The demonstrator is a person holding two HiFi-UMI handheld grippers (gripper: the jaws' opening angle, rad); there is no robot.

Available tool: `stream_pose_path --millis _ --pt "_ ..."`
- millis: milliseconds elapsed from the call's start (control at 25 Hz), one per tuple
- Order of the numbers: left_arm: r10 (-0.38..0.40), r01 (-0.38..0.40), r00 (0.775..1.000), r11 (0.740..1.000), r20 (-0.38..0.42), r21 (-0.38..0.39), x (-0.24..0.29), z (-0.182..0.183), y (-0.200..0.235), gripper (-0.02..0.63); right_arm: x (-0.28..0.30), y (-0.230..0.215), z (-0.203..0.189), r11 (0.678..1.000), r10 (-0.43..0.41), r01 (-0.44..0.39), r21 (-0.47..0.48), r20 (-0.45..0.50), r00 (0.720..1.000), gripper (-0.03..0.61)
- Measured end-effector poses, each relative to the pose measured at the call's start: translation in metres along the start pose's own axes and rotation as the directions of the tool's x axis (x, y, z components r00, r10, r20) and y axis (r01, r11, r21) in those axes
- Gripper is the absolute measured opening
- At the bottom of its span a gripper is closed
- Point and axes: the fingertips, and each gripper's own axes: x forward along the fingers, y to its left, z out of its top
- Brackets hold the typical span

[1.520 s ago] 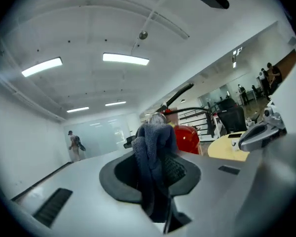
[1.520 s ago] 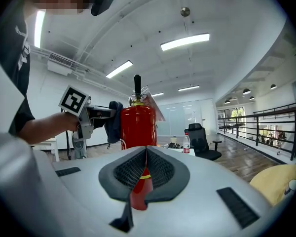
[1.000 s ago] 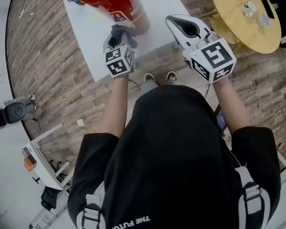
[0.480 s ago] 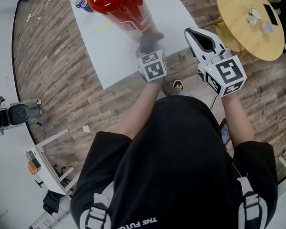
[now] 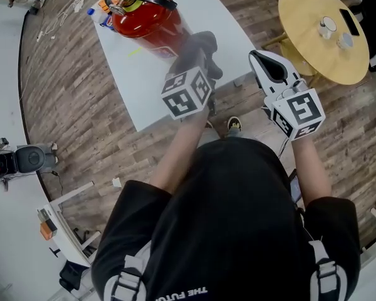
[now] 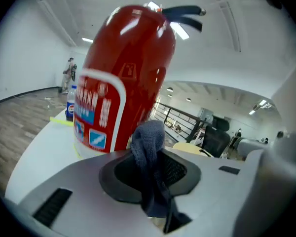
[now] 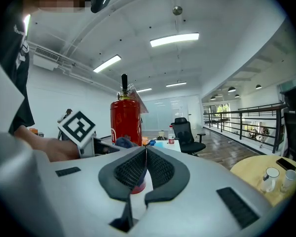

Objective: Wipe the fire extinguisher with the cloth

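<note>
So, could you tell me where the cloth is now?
In the left gripper view, the cloth is clamped in the left tool, just in front of the fire extinguisher.

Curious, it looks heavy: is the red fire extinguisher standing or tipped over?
Standing upright: the fire extinguisher rests base-down on the white table, handle on top.

L gripper [image 6: 150,154] clamped; R gripper [image 7: 145,154] closed

Your right gripper [image 7: 146,151] has its jaws pressed together, nothing between them. Past them the red fire extinguisher [image 7: 126,120] stands upright on a white table [image 7: 166,146]. Just left of it is your left gripper [image 7: 106,145], a dark blue cloth [image 7: 124,142] at its tip. A round wooden table [image 7: 256,177] bearing a cup [image 7: 271,178] sits lower right.
</note>
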Motion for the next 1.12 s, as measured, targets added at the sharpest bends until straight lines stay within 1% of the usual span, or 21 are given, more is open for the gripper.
stream_pose_path --millis 80,200,320,400,440,480,560,600,680,760,880,960,1040,1120 --pt "-0.051 0.051 0.996 0.999 0.068 0.004 -0.020 0.034 -0.010 0.092 0.003 0.000 0.004 1.000 0.011 -0.011 0.003 0.010 1.000 0.018" --pt "-0.122 0.113 0.980 0.991 0.155 0.067 -0.045 0.076 -0.023 0.092 0.010 0.002 0.012 0.999 0.036 -0.036 -0.003 0.031 0.999 0.018" --pt "-0.165 0.129 0.958 0.979 0.234 0.159 -0.071 0.113 -0.030 0.092 0.018 0.005 0.020 0.998 0.063 -0.062 -0.014 0.053 0.997 0.018" --pt "-0.180 0.136 0.947 0.975 0.266 0.178 -0.088 0.128 -0.029 0.092 0.019 0.007 0.022 0.997 0.074 -0.073 -0.018 0.055 0.996 0.018" --pt "-0.173 0.124 0.943 0.976 0.286 0.181 -0.097 0.135 -0.024 0.093 0.018 0.007 0.024 0.997 0.077 -0.075 -0.021 0.056 0.995 0.018" --pt "-0.149 0.093 0.937 0.978 0.315 0.185 -0.107 0.143 -0.015 0.094 0.018 0.007 0.025 0.997 0.079 -0.077 -0.023 0.059 0.995 0.018" --pt "-0.077 -0.003 0.921 0.979 0.381 0.205 -0.130 0.158 0.008 0.094 0.019 0.006 0.027 0.996 0.083 -0.082 -0.020 0.063 0.995 0.018" --pt "-0.050 -0.045 0.915 0.973 0.401 0.224 -0.140 0.163 0.017 0.094 0.020 0.007 0.027 0.996 0.087 -0.086 -0.013 0.063 0.994 0.018" --pt "-0.033 -0.088 0.913 0.957 0.406 0.276 -0.150 0.161 0.023 0.094 0.021 0.010 0.025 0.995 0.096 -0.096 0.001 0.062 0.993 0.018" --pt "-0.046 -0.081 0.923 0.947 0.382 0.310 -0.150 0.149 0.020 0.094 0.024 0.015 0.025 0.994 0.107 -0.108 0.002 0.061 0.992 0.018" --pt "-0.060 -0.056 0.937 0.947 0.344 0.316 -0.142 0.120 0.014 0.094 0.029 0.023 0.027 0.992 0.129 -0.129 0.006 0.066 0.990 0.018" --pt "-0.055 -0.054 0.948 0.942 0.312 0.332 -0.133 0.094 0.007 0.094 0.031 0.028 0.026 0.991 0.134 -0.135 0.009 0.068 0.989 0.018" --pt "-0.041 -0.056 0.960 0.940 0.276 0.337 -0.123 0.070 0.005 0.094 0.033 0.032 0.023 0.991 0.134 -0.133 -0.012 0.065 0.989 0.018" --pt "-0.040 -0.043 0.968 0.945 0.247 0.323 -0.115 0.054 0.004 0.094 0.034 0.036 0.022 0.989 0.143 -0.141 -0.035 0.056 0.988 0.017"
